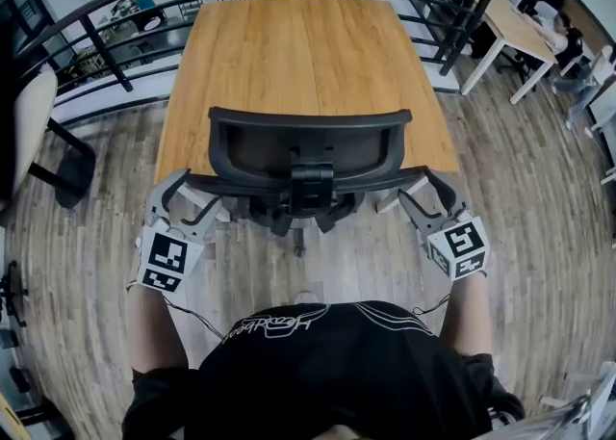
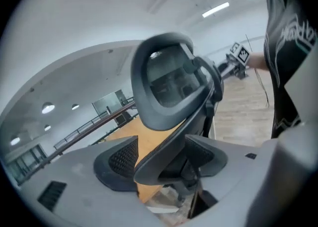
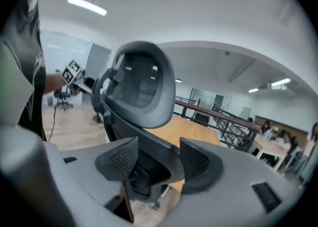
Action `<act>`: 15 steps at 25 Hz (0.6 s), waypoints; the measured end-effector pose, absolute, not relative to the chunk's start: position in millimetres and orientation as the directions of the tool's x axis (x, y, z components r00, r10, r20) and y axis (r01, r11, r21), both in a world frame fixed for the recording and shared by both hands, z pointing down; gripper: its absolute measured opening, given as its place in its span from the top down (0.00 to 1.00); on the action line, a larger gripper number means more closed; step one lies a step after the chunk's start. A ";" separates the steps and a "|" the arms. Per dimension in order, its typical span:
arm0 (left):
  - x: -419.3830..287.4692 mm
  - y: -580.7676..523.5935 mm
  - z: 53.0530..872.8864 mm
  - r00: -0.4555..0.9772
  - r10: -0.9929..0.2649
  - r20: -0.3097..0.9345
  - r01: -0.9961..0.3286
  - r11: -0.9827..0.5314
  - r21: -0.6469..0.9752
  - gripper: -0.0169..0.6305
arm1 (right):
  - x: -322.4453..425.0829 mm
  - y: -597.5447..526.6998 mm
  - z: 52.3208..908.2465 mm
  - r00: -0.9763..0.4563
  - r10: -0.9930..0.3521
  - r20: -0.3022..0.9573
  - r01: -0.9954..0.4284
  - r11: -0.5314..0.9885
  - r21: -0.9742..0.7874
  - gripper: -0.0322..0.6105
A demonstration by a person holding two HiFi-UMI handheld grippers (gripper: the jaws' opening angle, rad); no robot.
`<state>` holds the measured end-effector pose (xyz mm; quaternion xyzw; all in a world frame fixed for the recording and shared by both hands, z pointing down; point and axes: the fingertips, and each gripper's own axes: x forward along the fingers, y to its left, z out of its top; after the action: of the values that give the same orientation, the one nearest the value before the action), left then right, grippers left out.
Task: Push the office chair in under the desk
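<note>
Wooden desk shows whole overhead; gripper views reveal fingers clamping chair.

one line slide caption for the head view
The left gripper and right gripper clamp the armrests of a black mesh office chair at a light wooden desk.

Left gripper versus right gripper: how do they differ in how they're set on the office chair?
The left gripper takes the office chair's left armrest; the right gripper takes the right armrest. In its own view the left gripper's armrest slants up to the right; the right gripper's slants up to the left. Shared: each has its jaws closed around an armrest end, facing the desk.
</note>
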<state>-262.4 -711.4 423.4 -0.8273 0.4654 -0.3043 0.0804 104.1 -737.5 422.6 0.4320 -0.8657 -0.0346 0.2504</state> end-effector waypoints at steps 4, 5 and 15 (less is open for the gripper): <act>-233.7 -673.9 383.6 0.538 -0.786 0.306 -0.766 -0.607 -0.211 0.55 | 87.2 -708.3 394.4 -0.629 -0.710 0.316 -0.715 0.688 0.123 0.52; -222.9 -662.5 376.1 0.578 -0.769 0.275 -0.762 -0.628 -0.155 0.60 | 83.3 -699.8 387.0 -0.652 -0.700 0.290 -0.707 0.700 0.100 0.55; -132.6 -563.6 341.5 0.729 -0.682 0.063 -0.671 -0.692 0.265 0.96 | 56.1 -579.6 343.0 -0.837 -0.527 0.149 -0.543 0.833 -0.105 0.88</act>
<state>-132.6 -563.6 341.5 -0.9197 0.3678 0.0200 -0.1361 56.1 -579.6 343.0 0.2797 -0.9557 0.0716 0.0568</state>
